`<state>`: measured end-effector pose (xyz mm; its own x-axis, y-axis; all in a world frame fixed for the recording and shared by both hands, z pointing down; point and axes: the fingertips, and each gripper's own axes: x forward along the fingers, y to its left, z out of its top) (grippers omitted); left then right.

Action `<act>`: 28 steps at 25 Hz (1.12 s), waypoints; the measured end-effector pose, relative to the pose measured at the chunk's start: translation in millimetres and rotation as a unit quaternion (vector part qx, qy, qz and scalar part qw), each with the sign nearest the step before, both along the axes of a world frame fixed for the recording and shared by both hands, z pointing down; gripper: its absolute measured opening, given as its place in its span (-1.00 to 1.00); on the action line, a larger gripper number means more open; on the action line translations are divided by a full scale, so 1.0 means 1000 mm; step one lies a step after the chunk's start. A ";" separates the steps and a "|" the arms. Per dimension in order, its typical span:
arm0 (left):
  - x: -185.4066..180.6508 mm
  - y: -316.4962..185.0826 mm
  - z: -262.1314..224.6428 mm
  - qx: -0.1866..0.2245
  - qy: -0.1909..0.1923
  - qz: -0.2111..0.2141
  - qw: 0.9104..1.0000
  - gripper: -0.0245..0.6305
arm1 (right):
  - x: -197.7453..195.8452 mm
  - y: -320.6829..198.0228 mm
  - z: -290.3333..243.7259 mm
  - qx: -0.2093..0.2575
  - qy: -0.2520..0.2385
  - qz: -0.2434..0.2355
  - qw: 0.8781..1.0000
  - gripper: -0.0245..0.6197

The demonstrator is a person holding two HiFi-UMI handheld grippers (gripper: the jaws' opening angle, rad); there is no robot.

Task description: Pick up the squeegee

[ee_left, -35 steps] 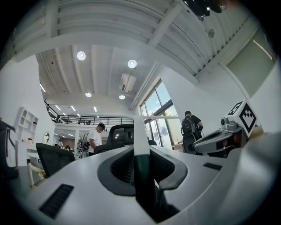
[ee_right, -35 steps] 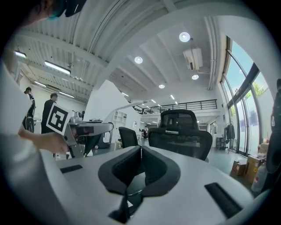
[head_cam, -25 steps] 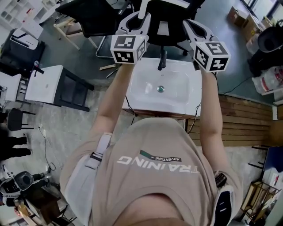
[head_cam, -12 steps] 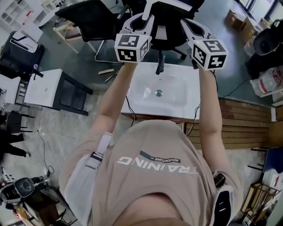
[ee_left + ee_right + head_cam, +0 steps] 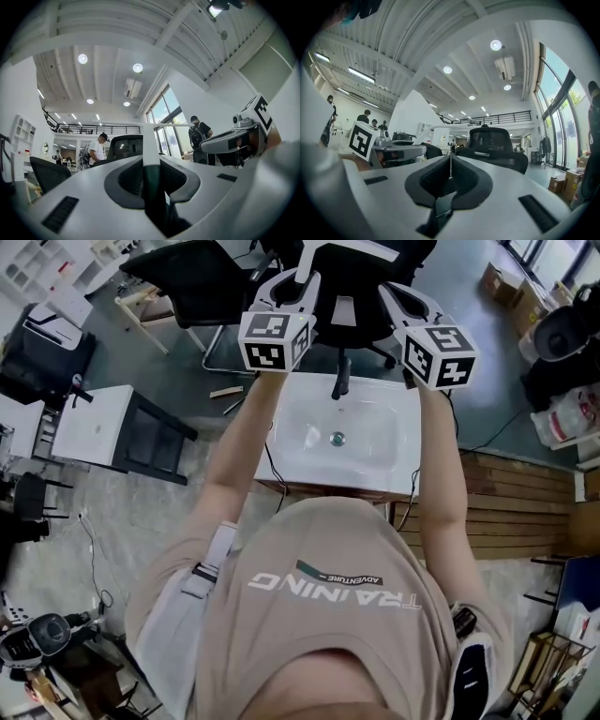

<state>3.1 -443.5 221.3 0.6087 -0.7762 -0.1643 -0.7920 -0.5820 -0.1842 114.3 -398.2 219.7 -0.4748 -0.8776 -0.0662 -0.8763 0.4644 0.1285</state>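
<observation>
White squeegee [image 5: 151, 140]: already lifted; handle stands upright between the left jaws, blade crosswise at the top, above the black chair [image 5: 375, 277] in the head view.
Left gripper [image 5: 151, 161]: jaws partly closed, pinching the handle from both sides. It is held out ahead, past the sink's far edge, probably to keep the blade clear of the basin and faucet.
Right gripper [image 5: 450, 171]: pads pressed together with nothing between them. It is raised beside the left one but apart from it, seemingly parked out of the way since one grip is enough.
Sink [image 5: 403, 442]: white basin below and between both arms, bowl bare.
Faucet [image 5: 340, 379]: dark, at the sink's far edge, just under the grippers.
Stage: by my reading, the pick-up is done.
</observation>
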 end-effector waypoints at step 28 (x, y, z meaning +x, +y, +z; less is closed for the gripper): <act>-0.017 0.002 0.009 -0.006 -0.002 0.001 1.000 -0.67 | -0.004 0.002 0.018 -0.022 0.011 0.006 1.000 -0.82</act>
<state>-14.0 -441.1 230.1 0.6114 -0.7765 -0.1522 -0.7897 -0.5865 -0.1800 110.0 -395.7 237.6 -0.4645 -0.8854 -0.0174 -0.8793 0.4588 0.1278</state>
